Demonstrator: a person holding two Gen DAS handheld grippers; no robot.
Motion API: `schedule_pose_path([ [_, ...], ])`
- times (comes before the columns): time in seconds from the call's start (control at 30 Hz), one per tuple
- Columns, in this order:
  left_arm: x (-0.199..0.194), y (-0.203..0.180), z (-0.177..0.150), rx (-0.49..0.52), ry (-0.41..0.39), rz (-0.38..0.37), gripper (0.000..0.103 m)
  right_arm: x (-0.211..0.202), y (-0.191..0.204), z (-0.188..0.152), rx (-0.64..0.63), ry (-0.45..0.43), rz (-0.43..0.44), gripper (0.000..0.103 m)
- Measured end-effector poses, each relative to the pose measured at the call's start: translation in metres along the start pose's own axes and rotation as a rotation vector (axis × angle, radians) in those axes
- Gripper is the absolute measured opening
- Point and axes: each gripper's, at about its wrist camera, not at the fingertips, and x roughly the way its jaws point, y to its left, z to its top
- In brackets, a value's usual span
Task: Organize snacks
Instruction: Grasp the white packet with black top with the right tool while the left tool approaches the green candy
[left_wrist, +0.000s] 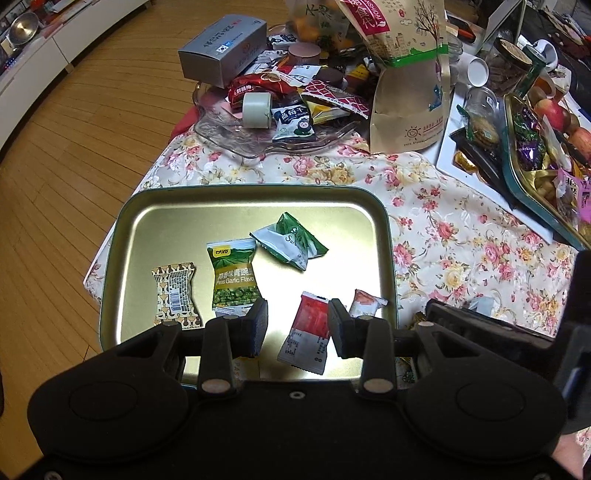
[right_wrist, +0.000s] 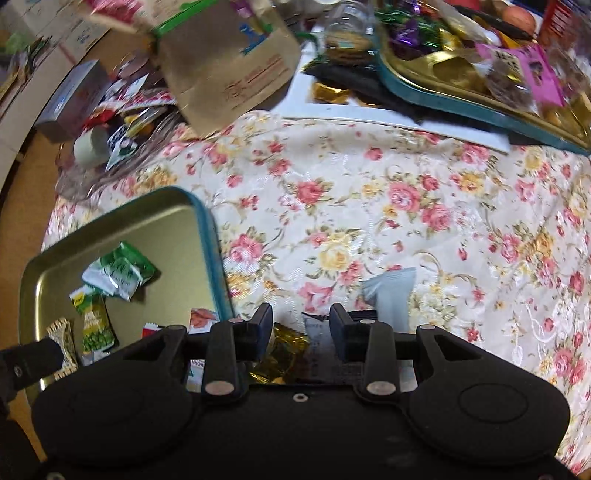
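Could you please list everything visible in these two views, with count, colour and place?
rectangular metal tray with teal rim: one, gold inside, near table edge
snack packets in tray: five; patterned brown, green peas, green-white, red-white, small orange-white
floral tablecloth: one, cream and pink, covering table
clear glass dish: one, far, heaped with snacks
kraft paper bag: one, brown, far
grey box: one, far left
gold wrapper: one, on cloth
grey packet: one, on cloth
left gripper: black, fingers apart above tray
right gripper: black, fingers apart above cloth

The floral tablecloth (right_wrist: 369, 206) lies bare between the tin tray (left_wrist: 255, 194) and the far clutter. A tall paper bag (left_wrist: 410, 96) and a glass dish (left_wrist: 258, 144) block the back.
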Motion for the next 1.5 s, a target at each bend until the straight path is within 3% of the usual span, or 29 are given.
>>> schedule_pose_path([
  [0.2,0.002,-0.004,-0.001,0.014,0.01,-0.007,0.046,0.01,0.012,-0.011,-0.098,0.005,-0.051,0.037],
  [0.4,0.006,-0.016,-0.006,0.046,0.029,-0.019,0.046,0.009,-0.003,-0.021,-0.153,0.024,-0.099,0.037],
  [0.93,0.012,-0.075,-0.018,0.126,0.074,-0.091,0.045,0.0,-0.109,-0.023,0.053,0.104,-0.124,0.037],
  [1.17,0.017,-0.102,-0.025,0.17,0.094,-0.101,0.045,-0.019,-0.154,-0.02,0.18,0.094,-0.059,0.038],
  [1.33,0.018,-0.112,-0.027,0.175,0.108,-0.12,0.045,-0.032,-0.17,-0.016,0.241,0.081,-0.01,0.042],
  [1.5,0.018,-0.116,-0.028,0.193,0.102,-0.113,0.045,-0.021,-0.17,-0.02,0.265,0.141,0.0,0.048],
])
